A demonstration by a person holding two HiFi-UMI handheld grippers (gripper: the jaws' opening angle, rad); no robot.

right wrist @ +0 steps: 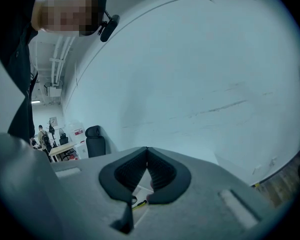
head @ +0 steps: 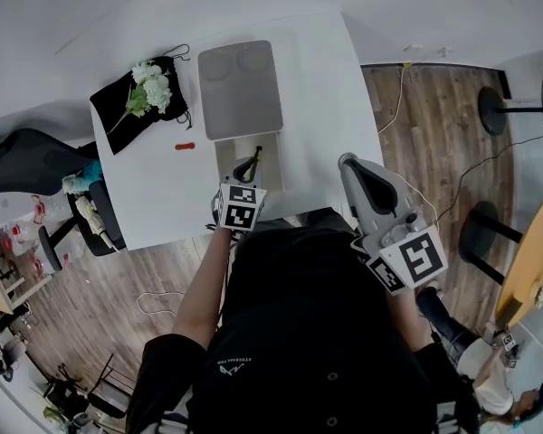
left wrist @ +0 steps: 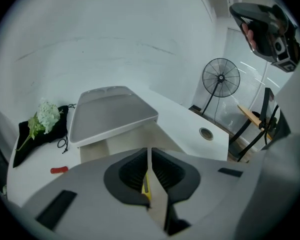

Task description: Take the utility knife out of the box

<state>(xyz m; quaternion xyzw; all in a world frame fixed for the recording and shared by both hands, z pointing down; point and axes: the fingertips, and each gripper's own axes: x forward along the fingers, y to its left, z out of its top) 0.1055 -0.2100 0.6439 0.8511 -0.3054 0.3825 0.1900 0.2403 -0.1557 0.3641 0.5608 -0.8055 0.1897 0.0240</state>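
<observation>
A grey box [head: 223,165] stands open on the white table [head: 317,107], its lid [head: 240,89] raised behind it. Inside lies the yellow and black utility knife [head: 259,155]. My left gripper [head: 247,169] points steeply down into the box, just above the knife, jaws shut with nothing held. In the left gripper view the tips [left wrist: 149,155] meet, and a yellow sliver of the knife [left wrist: 146,184] shows below them, with the lid [left wrist: 110,115] beyond. My right gripper [head: 347,162] hovers shut over the table's right part, away from the box; its tips [right wrist: 147,150] touch.
A small red object [head: 185,146] lies left of the box. White flowers on a black cloth [head: 149,89] sit at the table's far left corner. A round cable hole [left wrist: 206,132] marks the tabletop. A standing fan [left wrist: 221,79] and an office chair [head: 27,156] stand on the floor around.
</observation>
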